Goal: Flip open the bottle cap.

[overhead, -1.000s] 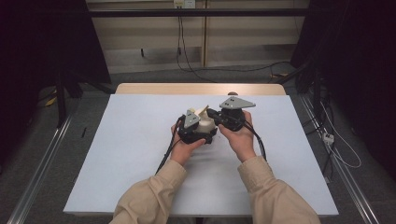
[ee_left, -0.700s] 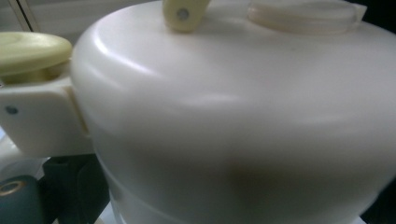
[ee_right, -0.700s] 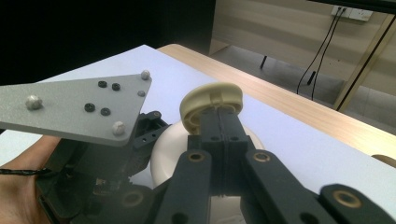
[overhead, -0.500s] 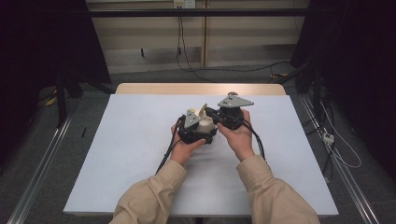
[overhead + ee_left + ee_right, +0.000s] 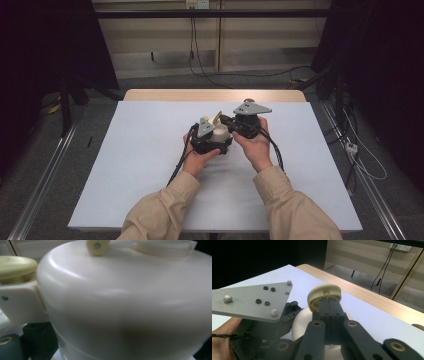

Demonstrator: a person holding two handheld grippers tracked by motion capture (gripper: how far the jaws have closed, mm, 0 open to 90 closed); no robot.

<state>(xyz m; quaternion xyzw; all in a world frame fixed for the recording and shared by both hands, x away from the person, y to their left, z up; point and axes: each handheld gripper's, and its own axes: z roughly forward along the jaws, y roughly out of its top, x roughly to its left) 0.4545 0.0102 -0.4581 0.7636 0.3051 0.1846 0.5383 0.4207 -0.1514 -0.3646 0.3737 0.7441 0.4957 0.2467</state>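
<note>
Change since earlier frames: almost none; both hands and grippers remain mid-table, the flip cap perhaps tipped slightly further.

Item 1: white rectangular table top (image 5: 125,165), bare apart from the work.

Item 2: cream-white round plastic container (image 5: 130,305), at table centre, pressed close against the left gripper (image 5: 207,136); whether that gripper's jaws are closed on it cannot be told.

Item 3: right gripper (image 5: 329,306), jaws pressed fully together, pinching the rim of the pale yellow hinged flip cap (image 5: 325,293), raised above the container.

Handling note: likely opening the cap. Swing it about its hinge, steadying the body, without twisting sideways.
</note>
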